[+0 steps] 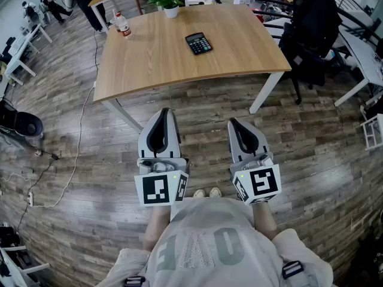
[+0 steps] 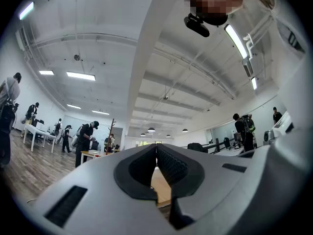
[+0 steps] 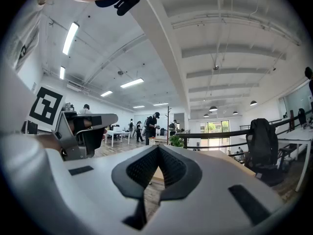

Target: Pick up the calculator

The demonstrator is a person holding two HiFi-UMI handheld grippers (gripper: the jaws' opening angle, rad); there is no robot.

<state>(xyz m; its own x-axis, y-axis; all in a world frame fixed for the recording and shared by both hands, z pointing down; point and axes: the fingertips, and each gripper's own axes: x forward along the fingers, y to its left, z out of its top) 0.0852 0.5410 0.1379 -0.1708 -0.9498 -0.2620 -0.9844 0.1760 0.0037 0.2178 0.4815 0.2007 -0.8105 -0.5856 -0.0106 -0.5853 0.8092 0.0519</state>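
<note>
Overhead, the head view shows the calculator [image 1: 198, 43] lying flat on the table [image 1: 149, 70], right of centre and toward the far edge. It sits apart from the bottle [image 1: 123, 26] at far left and the plant [image 1: 167, 2] at the far edge. The left gripper [image 1: 164, 112] and right gripper [image 1: 233, 123] are held side by side over the floor [image 1: 203, 109], well short of the table.

Left gripper view: jaws together at the tips, nothing between them.

Right gripper view: jaws likewise closed and empty. The plant and a dark chair [image 3: 261, 146] lie beyond.
</note>
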